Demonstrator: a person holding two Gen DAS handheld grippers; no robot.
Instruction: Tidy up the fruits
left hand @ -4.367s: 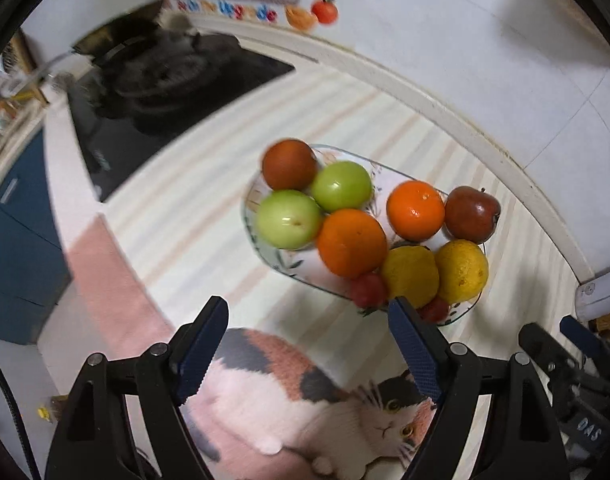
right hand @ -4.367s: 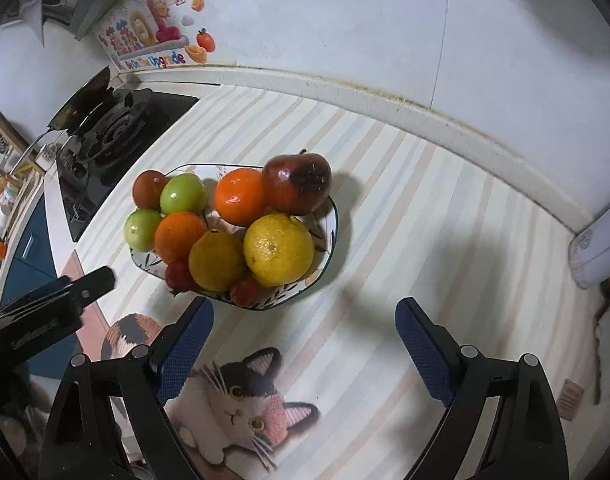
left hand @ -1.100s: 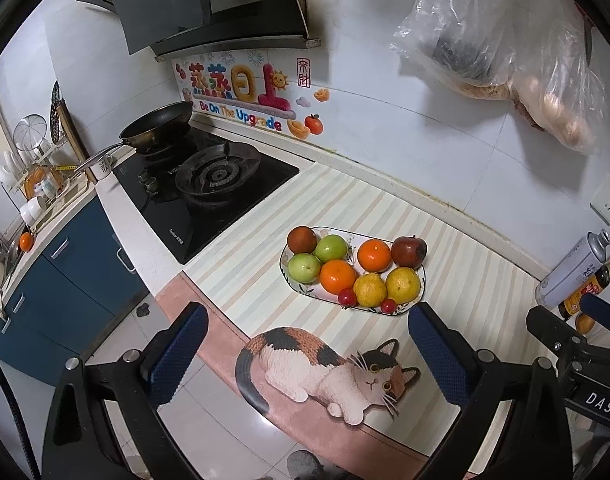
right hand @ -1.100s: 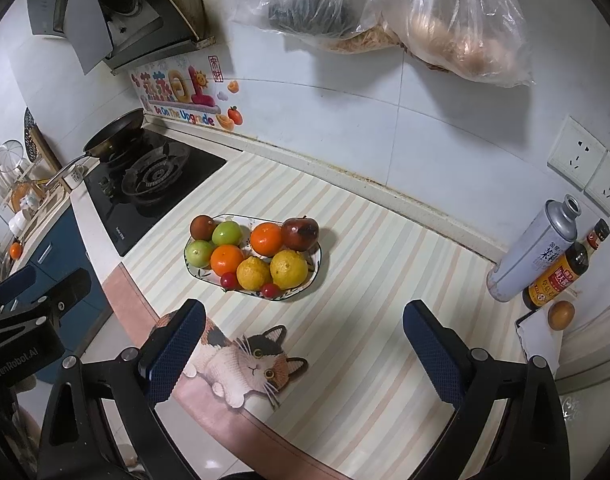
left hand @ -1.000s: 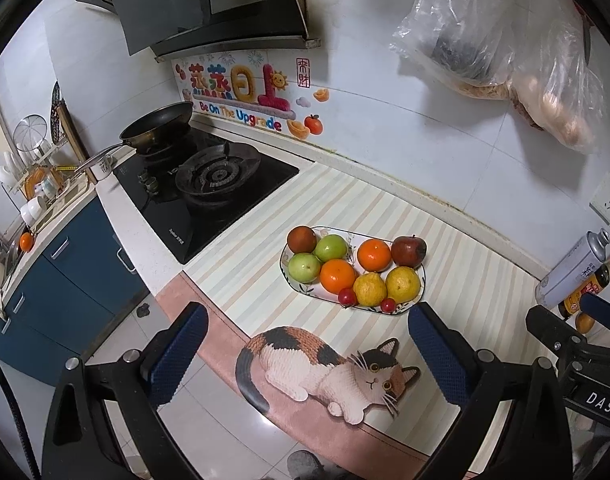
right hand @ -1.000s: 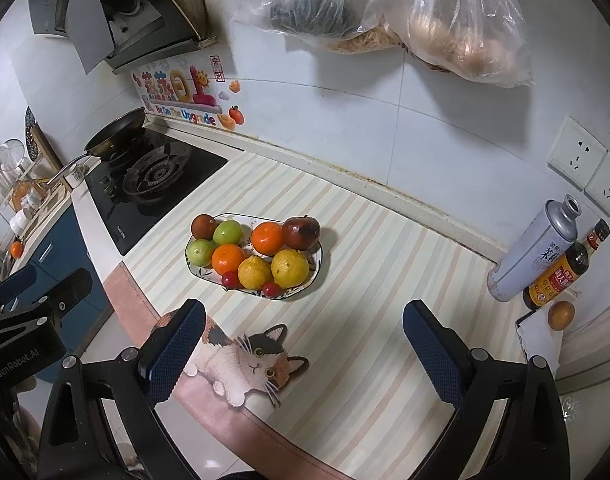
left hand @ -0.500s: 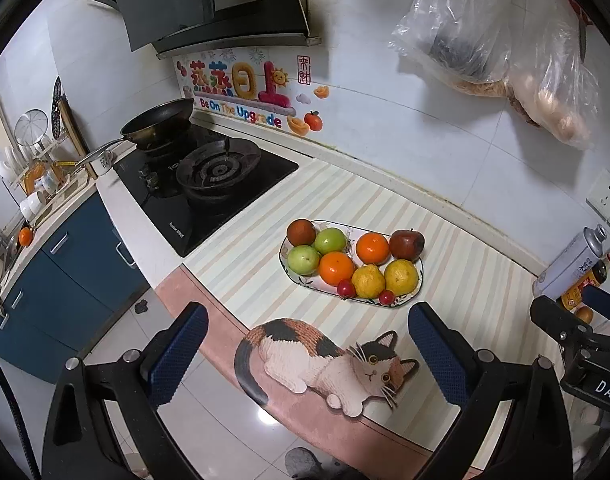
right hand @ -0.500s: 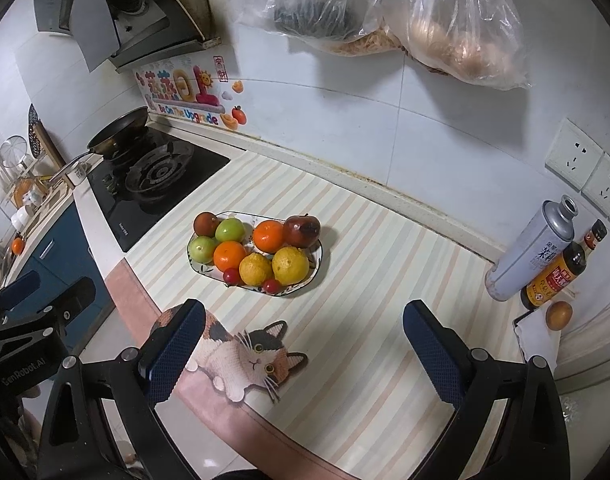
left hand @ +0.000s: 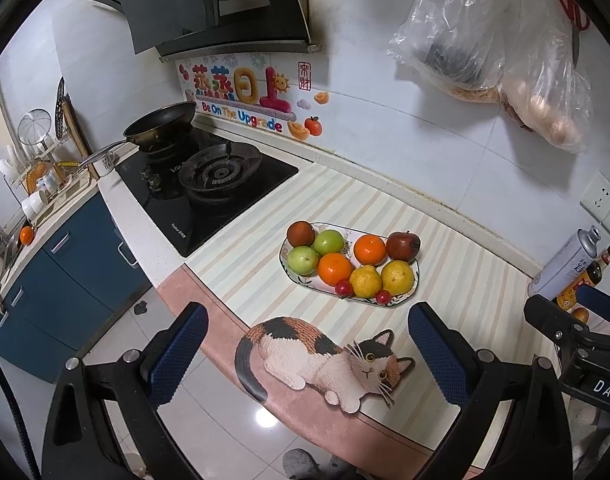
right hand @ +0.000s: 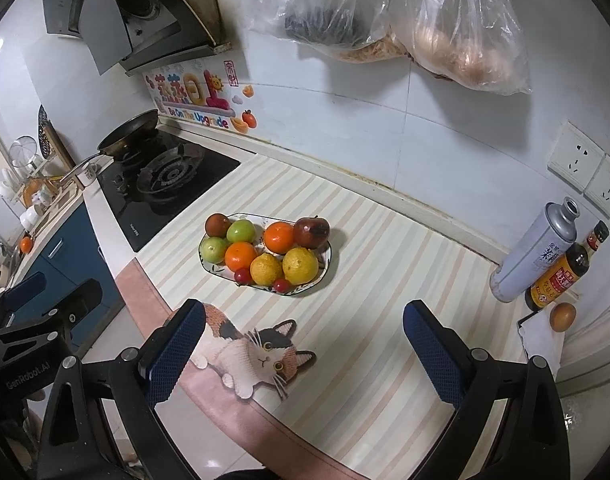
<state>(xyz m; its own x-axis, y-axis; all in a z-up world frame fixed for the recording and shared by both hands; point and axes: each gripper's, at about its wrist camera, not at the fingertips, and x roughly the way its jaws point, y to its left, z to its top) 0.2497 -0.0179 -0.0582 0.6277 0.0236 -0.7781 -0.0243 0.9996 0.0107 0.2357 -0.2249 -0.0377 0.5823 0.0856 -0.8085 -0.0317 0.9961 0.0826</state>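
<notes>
An oval patterned plate (left hand: pixel 416 280) (right hand: pixel 327 255) on the striped counter holds several fruits: two green apples (left hand: pixel 303 259), two oranges (left hand: pixel 335 269), two yellow citrus (left hand: pixel 397 277), a dark red apple (left hand: pixel 403 245) (right hand: pixel 311 233), a brown fruit (left hand: pixel 300 233) and small red ones (left hand: pixel 344 288). My left gripper (left hand: pixel 309 354) is open, held back from the counter's front edge with nothing between its fingers. My right gripper (right hand: pixel 303 354) is open too, above the counter edge, well short of the plate.
A cat-shaped mat (left hand: pixel 325 358) (right hand: pixel 247 350) lies at the counter's front edge. A gas hob (left hand: pixel 209 184) with a frying pan (left hand: pixel 161 126) is at the left. A spray can (right hand: pixel 535 250), a sauce bottle (right hand: pixel 565 272) and an egg (right hand: pixel 562 317) stand at the right. Plastic bags (right hand: pixel 425 20) hang on the wall.
Since 4.4 s ago both grippers have pulled far back and up from the plate. Over the last second they have only drifted slightly; the fruits have not moved.
</notes>
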